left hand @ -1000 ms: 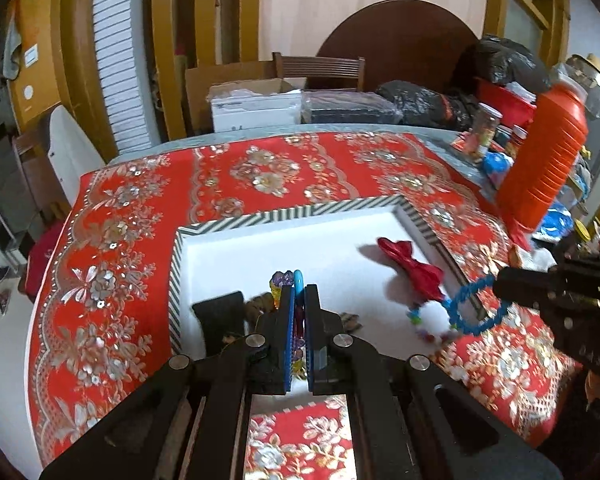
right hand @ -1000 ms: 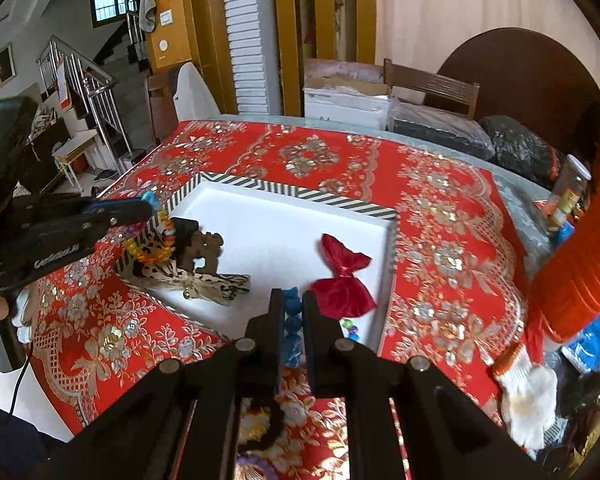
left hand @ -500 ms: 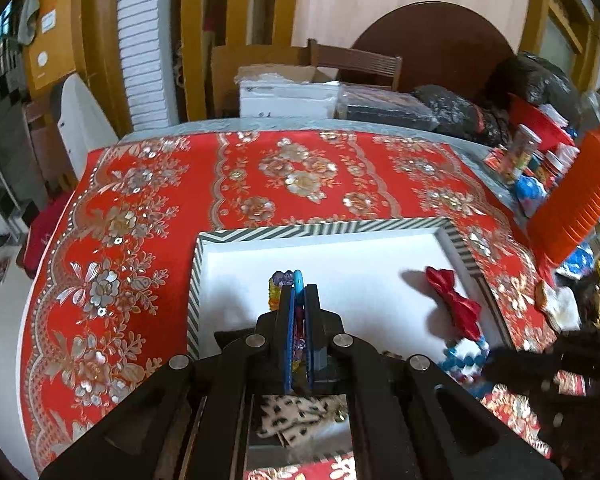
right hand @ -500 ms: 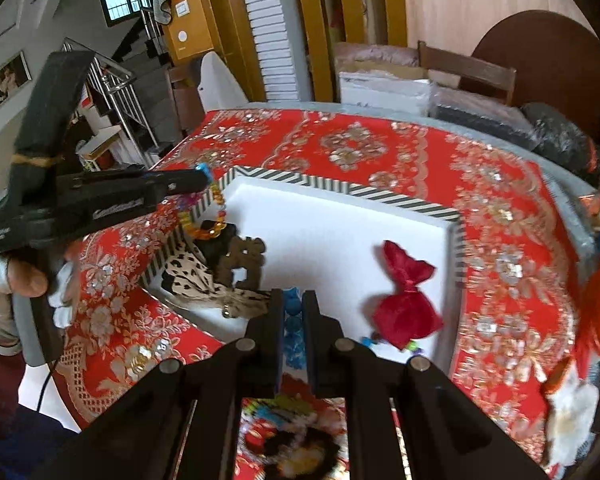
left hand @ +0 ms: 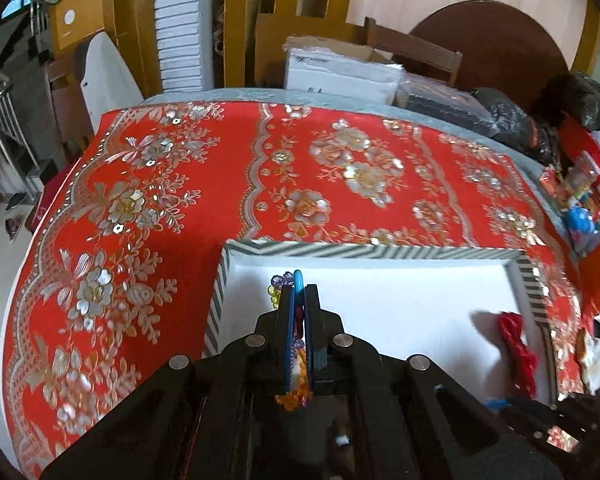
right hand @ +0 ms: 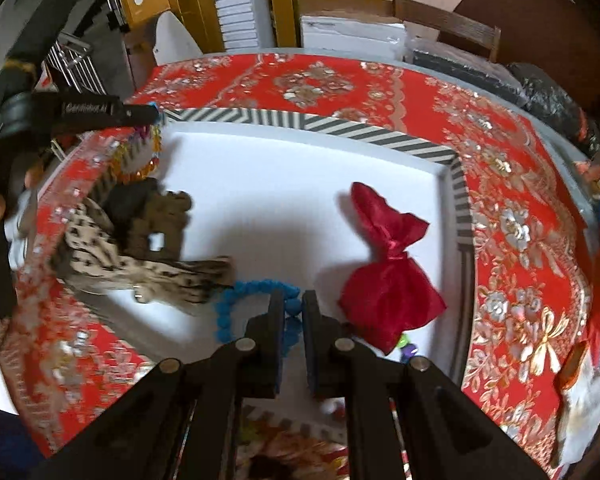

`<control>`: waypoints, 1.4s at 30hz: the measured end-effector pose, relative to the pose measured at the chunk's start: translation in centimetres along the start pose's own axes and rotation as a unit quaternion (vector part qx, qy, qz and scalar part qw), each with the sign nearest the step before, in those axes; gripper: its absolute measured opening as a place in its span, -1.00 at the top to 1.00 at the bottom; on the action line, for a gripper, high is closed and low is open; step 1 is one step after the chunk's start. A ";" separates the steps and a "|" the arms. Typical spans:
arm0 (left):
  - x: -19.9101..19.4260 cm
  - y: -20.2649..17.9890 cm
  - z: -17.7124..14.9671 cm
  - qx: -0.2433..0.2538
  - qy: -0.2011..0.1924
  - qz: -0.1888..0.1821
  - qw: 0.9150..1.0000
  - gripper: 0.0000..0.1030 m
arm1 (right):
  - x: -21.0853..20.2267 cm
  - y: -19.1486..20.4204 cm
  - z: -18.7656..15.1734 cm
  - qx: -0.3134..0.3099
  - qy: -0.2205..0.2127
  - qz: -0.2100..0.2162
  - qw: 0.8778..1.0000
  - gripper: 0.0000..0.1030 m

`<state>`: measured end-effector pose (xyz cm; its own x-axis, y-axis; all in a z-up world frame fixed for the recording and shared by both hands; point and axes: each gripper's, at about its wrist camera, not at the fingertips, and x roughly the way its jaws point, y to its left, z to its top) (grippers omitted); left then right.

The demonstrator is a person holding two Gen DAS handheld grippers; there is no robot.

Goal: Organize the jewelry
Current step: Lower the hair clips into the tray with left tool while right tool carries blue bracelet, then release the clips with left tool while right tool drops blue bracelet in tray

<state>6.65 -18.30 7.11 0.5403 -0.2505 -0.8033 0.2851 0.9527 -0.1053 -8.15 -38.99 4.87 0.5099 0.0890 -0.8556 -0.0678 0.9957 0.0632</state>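
While over tray [right hand: 380, 132], both tongs grip bead bracelets.

Tablecloth [left hand: 204, 168]: red, silver-gold florals. Tray [right hand: 292, 120]: white interior, black-and-white striped rim. Bow [right hand: 388, 272]: red satin. Bead bracelet [right hand: 236, 292]: blue. Fabric piece [right hand: 148, 268]: tan, dark-spotted.
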 end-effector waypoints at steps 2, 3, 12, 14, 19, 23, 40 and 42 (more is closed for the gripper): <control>0.9 0.3 0.4 -0.002 0.003 0.004 1.000 1.00 | 0.3 -0.1 0.1 0.000 -0.003 -0.010 1.000 0.83; 1.4 0.4 0.5 -0.002 0.009 0.003 1.000 1.00 | 0.4 0.0 0.1 -0.002 -0.004 -0.013 1.000 0.83; 2.9 1.6 -0.5 -0.019 0.036 -0.009 0.999 0.88 | 0.9 0.8 -0.2 -0.014 -0.004 -0.018 1.000 0.52; 2.9 1.9 -0.9 -0.028 0.042 -0.020 0.999 0.58 | 0.4 0.6 -0.2 -0.003 -0.008 -0.011 1.000 0.42; 2.1 1.7 -1.6 -0.018 0.042 -0.040 0.998 0.52 | -1.2 0.8 -0.6 0.005 -0.023 -0.002 1.000 0.11; 0.8 1.6 -1.8 -0.020 0.034 -0.054 0.998 0.51 | -2.3 0.9 -1.1 0.012 -0.030 0.006 0.999 0.10; -7.5 -3.2 -6.2 0.066 -0.042 -0.009 0.997 0.51 | -7.2 1.0 -3.7 0.022 -0.074 0.001 0.997 0.03; -8.5 -3.5 -7.0 0.064 -0.049 -0.016 0.997 0.51 | -8.0 1.0 -4.2 0.023 -0.080 0.000 0.996 0.02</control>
<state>-4.47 -18.28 10.20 0.6023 -0.3023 -0.7388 0.3988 0.9157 -0.0495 -15.92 -38.81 9.57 0.6411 0.0887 -0.7623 -0.0305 0.9955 0.0902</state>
